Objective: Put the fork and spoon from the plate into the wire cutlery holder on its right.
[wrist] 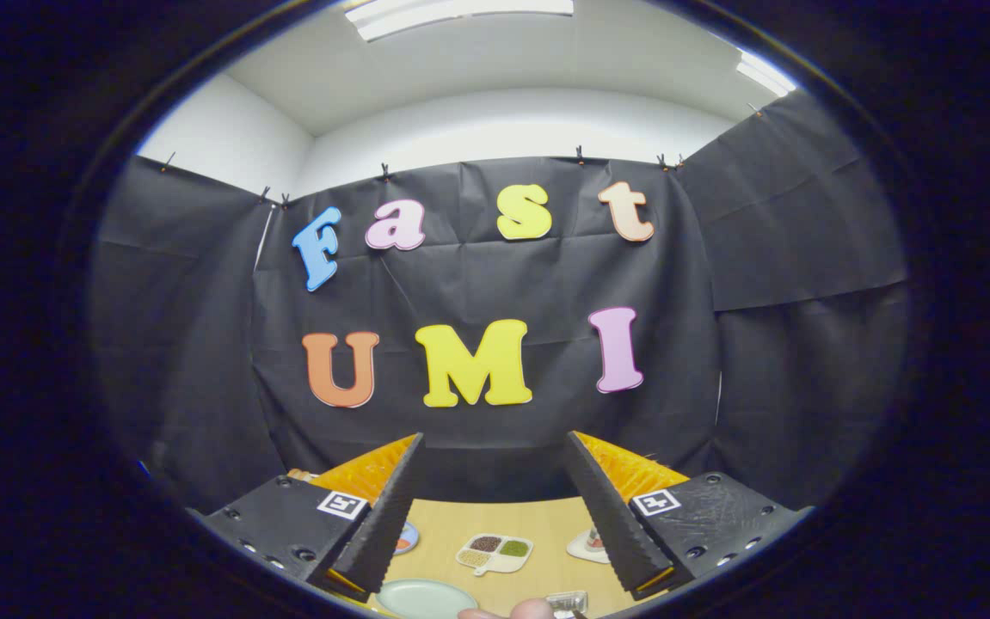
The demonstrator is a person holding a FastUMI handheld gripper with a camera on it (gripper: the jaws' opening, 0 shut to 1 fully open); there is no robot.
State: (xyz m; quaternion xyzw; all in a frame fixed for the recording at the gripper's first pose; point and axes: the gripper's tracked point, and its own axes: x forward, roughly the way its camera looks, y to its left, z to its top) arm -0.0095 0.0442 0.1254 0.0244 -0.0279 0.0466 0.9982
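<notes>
Held level above the light wooden table [451, 524], the gripper [495, 507] gapes wide, fingers gripping nothing; the round pale-green plate [426, 597] lies below between them, the wire cutlery holder [567, 602] on its right.

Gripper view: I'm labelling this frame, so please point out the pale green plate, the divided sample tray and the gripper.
Pale green plate [426, 597]: gripper view, on its bare face.
Divided sample tray [495, 553]: gripper view, on its middle divider.
Gripper [495, 550]: gripper view, midway between its open fingers.
</notes>
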